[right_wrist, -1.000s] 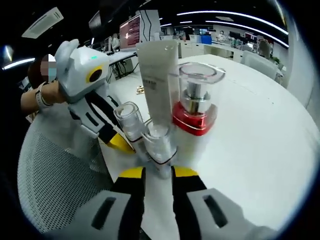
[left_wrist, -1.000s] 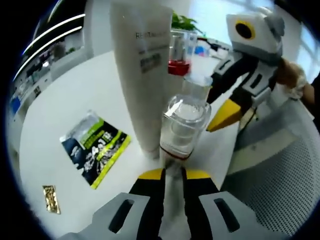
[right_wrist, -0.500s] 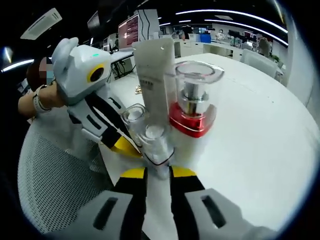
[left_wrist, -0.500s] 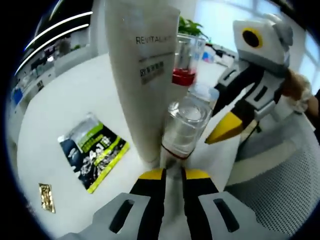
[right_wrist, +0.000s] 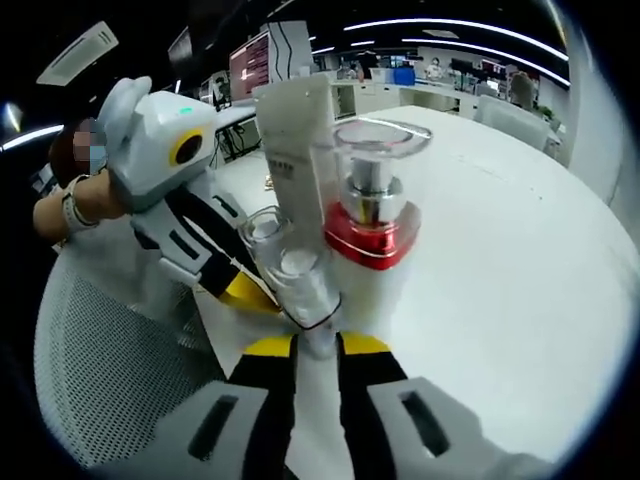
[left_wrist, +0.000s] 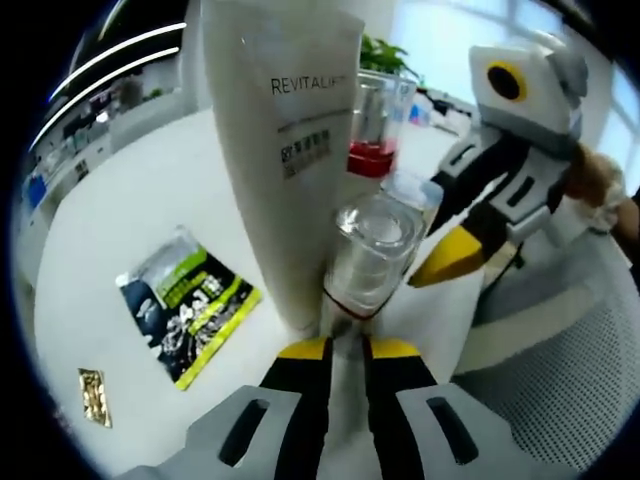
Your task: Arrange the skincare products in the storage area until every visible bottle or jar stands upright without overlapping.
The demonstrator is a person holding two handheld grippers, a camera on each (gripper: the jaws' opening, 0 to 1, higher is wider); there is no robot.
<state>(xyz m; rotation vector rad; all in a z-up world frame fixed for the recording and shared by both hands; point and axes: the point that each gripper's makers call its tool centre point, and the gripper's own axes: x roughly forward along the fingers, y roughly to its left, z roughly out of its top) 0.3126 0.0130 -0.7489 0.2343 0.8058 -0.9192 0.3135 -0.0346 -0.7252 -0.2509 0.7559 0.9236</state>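
The right tool (right_wrist: 317, 345), its yellow-tipped jaws drawn close, grips a small clear-capped bottle (right_wrist: 305, 292) on the white counter (right_wrist: 500, 260). Just behind stand a second small clear bottle (right_wrist: 263, 235), a tall white tube (right_wrist: 295, 150) and a bottle with a red collar under a clear cap (right_wrist: 372, 215), all upright and crowded together. The left tool (right_wrist: 235, 290), held by a person's hand (right_wrist: 68, 205), reaches in beside the cluster, above a white mesh surface (right_wrist: 95, 350).
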